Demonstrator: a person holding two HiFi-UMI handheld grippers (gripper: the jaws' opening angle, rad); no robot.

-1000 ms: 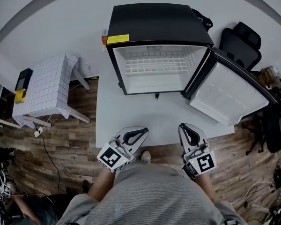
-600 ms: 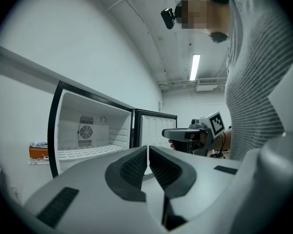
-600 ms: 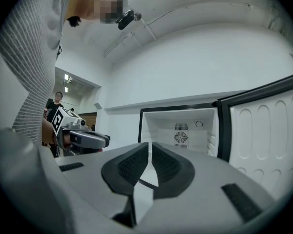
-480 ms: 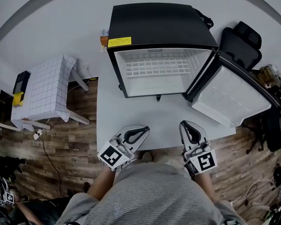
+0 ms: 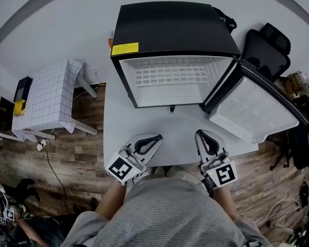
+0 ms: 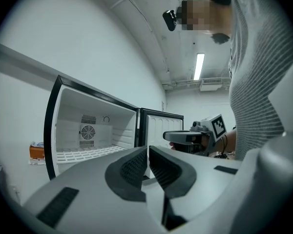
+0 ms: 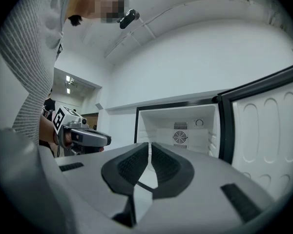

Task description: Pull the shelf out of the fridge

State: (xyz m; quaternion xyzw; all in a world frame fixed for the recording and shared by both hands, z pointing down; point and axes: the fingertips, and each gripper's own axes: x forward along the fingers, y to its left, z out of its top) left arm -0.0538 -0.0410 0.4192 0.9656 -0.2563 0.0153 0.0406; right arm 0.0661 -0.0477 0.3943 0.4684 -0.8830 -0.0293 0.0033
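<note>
**Both tongs shut and empty, well short of the open fridge**

A black fridge (image 5: 175, 27) stands at the top centre of the head view on a white bench (image 5: 144, 122). Its door (image 5: 252, 112) is swung wide toward the right of the frame. A black office chair (image 5: 265, 48) sits in the upper right, behind the door. At the left, on the wooden floor (image 5: 72, 153), stands a small side bench (image 5: 54, 94) under a checked cloth, with a black-and-yellow device on its far end. A yellow label (image 5: 124, 49) is stuck on the fridge's upper left front corner.

Only bare bench top lies between the tongs and the fridge opening.

The shelf (image 5: 170, 75), a white wire rack, lies flat across the fridge cavity, fully inside it. The left tongs (image 5: 157, 138) and right tongs (image 5: 200, 134) are in the lower centre of the frame, over the bench's near edge, side by side and both aimed at the opening. They are well apart from the shelf. In each gripper view the dark ribbed pads meet with nothing between them.
</note>
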